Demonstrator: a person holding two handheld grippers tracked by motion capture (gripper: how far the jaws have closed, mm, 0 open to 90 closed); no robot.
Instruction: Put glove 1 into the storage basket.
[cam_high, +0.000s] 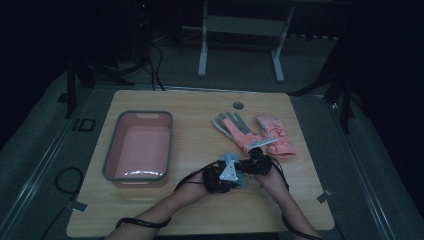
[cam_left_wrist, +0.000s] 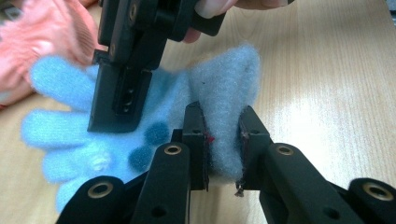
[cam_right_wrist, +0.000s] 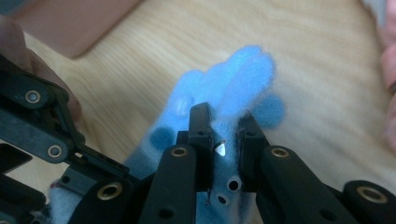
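Blue glove (cam_left_wrist: 187, 107) clamped by both tools on counter (cam_high: 200, 210): left tool (cam_left_wrist: 223, 140) on the cuff, right tool (cam_right_wrist: 224, 135) on the fabric.

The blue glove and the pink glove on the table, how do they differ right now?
The blue glove is fluffy light blue with darker dots; the pink glove is salmon pink. The blue glove is pinched by both the left hand-held gripper and the right hand-held gripper, bunched at the near edge; the pink glove lies flat and untouched, farther back. Both rest on the wooden table.
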